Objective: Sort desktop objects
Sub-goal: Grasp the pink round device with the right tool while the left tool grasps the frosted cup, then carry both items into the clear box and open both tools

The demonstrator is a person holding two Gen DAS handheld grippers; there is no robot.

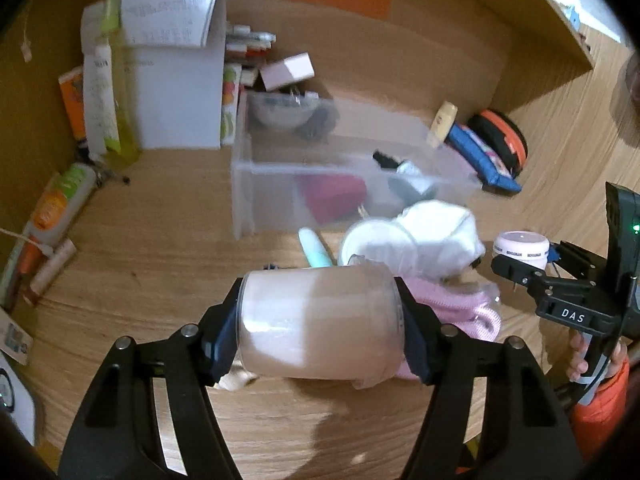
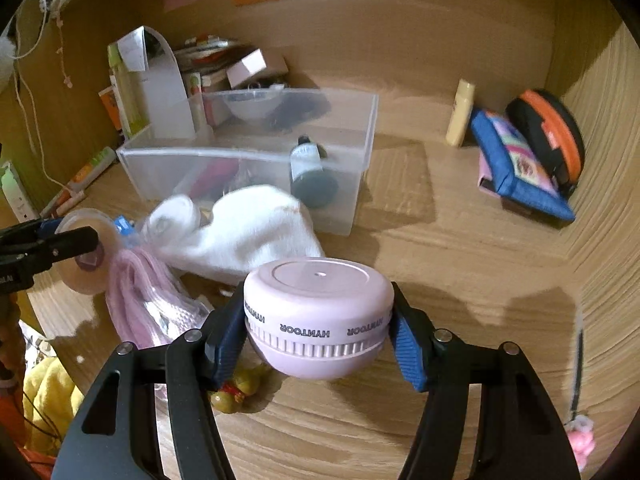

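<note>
My left gripper [image 1: 320, 320] is shut on a clear plastic jar [image 1: 316, 332] that lies sideways between the pads, just above the wooden desk. Its end also shows in the right wrist view [image 2: 86, 256], at the left edge. My right gripper [image 2: 318, 312] is shut on a round pink gadget [image 2: 316, 292] with a ribbed band, held lid up. From the left wrist view, that gadget [image 1: 520, 246] sits at the right. A clear plastic bin [image 2: 248, 154] stands behind both, holding a dark bottle [image 2: 308, 168] and a magenta item.
A white sock [image 2: 256, 228] and a pink knitted cloth [image 2: 132, 280] lie between the grippers and the bin. A blue pouch [image 2: 516, 160], an orange-black case [image 2: 548, 128] and a cream bottle [image 2: 460, 114] stand at the back right. Boxes and tubes crowd the back left.
</note>
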